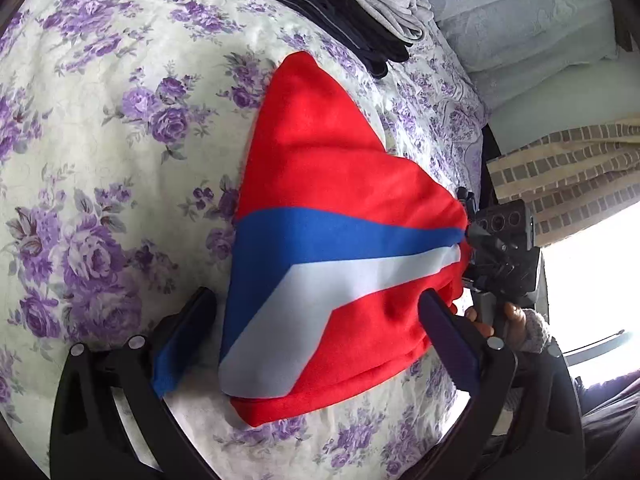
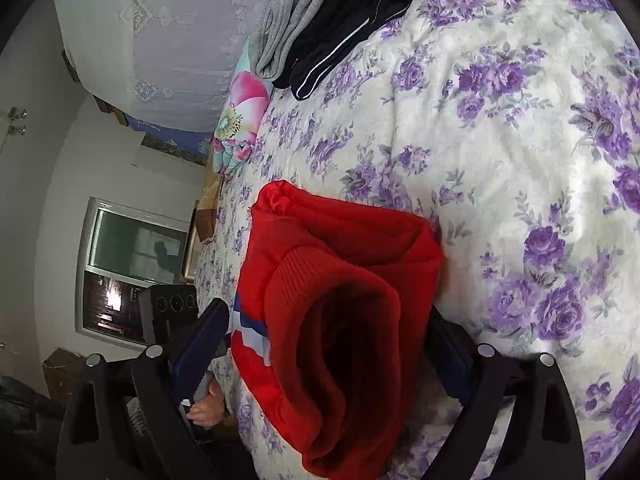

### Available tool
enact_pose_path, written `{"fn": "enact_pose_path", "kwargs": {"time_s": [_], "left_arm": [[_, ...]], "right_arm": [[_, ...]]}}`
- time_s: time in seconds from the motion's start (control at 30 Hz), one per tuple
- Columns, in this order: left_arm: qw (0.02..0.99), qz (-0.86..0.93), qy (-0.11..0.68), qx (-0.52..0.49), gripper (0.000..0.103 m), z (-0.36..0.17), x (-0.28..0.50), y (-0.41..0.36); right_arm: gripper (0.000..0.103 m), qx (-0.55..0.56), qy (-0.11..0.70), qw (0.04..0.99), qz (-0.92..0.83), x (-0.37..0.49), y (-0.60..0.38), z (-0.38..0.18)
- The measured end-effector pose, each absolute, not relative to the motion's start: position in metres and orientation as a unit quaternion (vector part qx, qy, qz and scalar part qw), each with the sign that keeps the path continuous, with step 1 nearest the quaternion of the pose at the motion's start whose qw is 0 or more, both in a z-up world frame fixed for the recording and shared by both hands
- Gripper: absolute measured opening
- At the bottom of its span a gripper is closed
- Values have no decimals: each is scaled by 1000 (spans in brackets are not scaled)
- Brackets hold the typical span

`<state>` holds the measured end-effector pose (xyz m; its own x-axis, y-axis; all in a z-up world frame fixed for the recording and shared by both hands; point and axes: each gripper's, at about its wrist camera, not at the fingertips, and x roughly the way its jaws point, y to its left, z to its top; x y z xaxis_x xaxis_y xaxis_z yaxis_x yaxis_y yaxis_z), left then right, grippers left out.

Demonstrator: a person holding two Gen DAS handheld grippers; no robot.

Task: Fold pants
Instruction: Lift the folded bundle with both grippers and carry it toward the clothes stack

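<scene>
Our right gripper (image 2: 324, 344) gapes around the folded red pants (image 2: 344, 320); its far finger is half hidden. Our left gripper (image 1: 316, 320) straddles them too, wide.

No readable text, label, brand name, number or sign appears in either view.
</scene>
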<state>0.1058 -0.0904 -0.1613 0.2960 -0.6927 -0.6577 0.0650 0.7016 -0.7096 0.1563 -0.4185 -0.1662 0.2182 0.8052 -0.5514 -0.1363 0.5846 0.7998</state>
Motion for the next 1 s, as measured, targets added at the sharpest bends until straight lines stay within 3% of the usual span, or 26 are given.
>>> {"fn": "enact_pose_path", "kwargs": {"time_s": [0.17,0.23,0.3,0.5,0.6,0.73,0.8,1.0], "left_arm": [[749,-258,543,-278,93,-160,106,-96],[737,-256,548,-301,69,-160,103,-92],[730,-259,546,-319,61,-159,100,-89],[721,-268,549,-327,60,-172,111,-93],[729,-264,547,-315,58,-169,106,-97],[746,-249,538,-303,33,-152,93,-103],[751,-246,534,-300,28,-144,81,-104],[748,-254,558,-253,27,-132,54,-122]], "right_arm": [[93,329,531,726,288,157,-416,-167],[85,344,530,722,281,156,-422,-169],[75,360,530,717,275,156,-430,-174],[69,358,521,728,265,151,-429,-175],[58,369,514,731,257,145,-432,-176],[47,360,499,743,262,120,-427,-157],[47,335,491,758,268,104,-424,-144],[46,356,515,734,263,61,-448,-160]]}}
